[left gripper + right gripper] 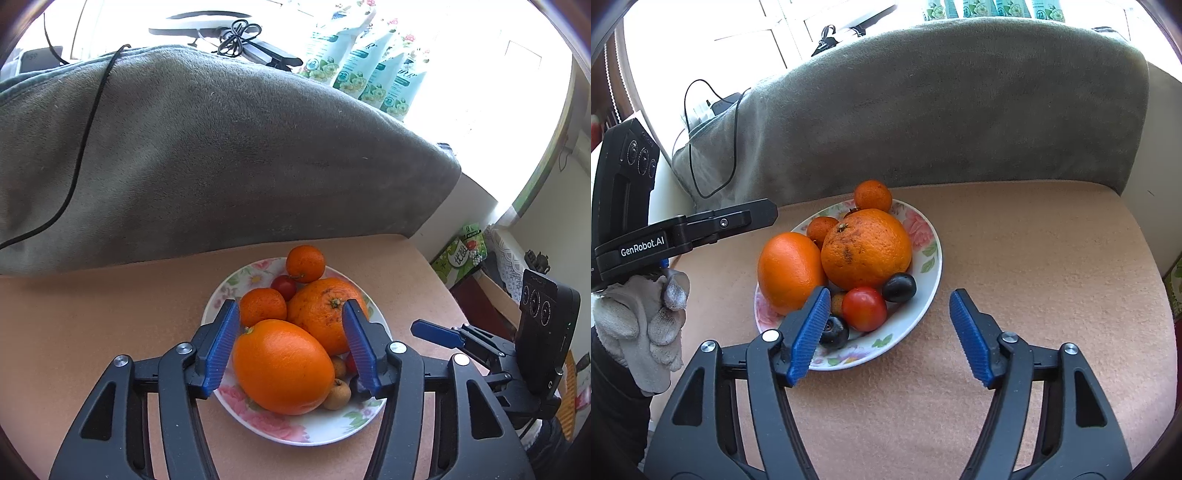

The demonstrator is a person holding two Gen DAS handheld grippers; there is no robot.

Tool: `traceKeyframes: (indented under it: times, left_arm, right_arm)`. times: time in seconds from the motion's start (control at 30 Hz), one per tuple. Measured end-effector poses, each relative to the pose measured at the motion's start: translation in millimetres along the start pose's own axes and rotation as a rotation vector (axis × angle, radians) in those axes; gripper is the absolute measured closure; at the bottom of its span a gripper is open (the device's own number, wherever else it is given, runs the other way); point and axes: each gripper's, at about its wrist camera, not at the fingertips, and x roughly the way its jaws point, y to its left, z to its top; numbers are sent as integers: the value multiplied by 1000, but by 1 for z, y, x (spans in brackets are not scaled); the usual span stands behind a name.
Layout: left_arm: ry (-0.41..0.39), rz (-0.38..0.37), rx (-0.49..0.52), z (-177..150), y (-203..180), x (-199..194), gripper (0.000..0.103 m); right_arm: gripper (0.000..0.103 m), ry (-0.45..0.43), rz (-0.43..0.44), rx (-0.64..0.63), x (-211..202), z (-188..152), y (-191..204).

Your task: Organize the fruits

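A: Where does the fruit stand? All of it sits heaped on the floral plate (929,258), which rests on the tan tabletop (1034,258) in front of a grey blanket (923,110); nothing lies loose off the plate that I can see.

B: And the tongs? The left tongs (291,350) are parted, one blue pad either side of the smooth orange (282,365); the pads look clear of its skin, or at most just beside it, so I would not call it gripped. The right tongs (890,332) gape wider, with nothing between them but the plate's near rim and bare tabletop; one pad hangs over a dark berry (834,332).

A: What worries you? The heap; the smooth orange leans against the rough orange (327,314), and two mandarins (263,306) and a cherry tomato (865,308) crowd round them; lift or nudge one big fruit and I judge the small round ones could roll off the shallow rim.

B: Agreed; the small tan fruit (337,394) looks wedged under the smooth orange, so it may slip free first. A glossy peel between narrow pads could also squirt out if the squeeze lands off-centre.

A: And the right pad near the rim; pressing there might tip the plate.
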Motion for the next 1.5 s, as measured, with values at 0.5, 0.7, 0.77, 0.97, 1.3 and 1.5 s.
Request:
traceKeyframes:
  times: [0.5,0.7,0.77,0.97,1.3,1.5]
  left_arm:
    - [-33,70,48,-12,-15,-19,32]
    - [-57,91,55,-22,-20,-35,31]
    - [-65,102,56,-26,-21,-42,26]
    - [-82,123,61,-38,-28,-60,23]
    - [-102,164,48,-66,-30,-89,23]
    - [-126,193,50,-81,-35,-113,23]
  right_arm:
    - [20,-28,-26,-30,-24,-10,13]
    - [15,-57,-38,-45,-43,-15,23]
    - [14,-67,-41,-47,-49,-17,26]
    - [7,-88,-60,-48,-63,-22,34]
    - [2,-93,-98,3,-83,-28,44]
    - [2,-124,-115,9,-102,-31,55]
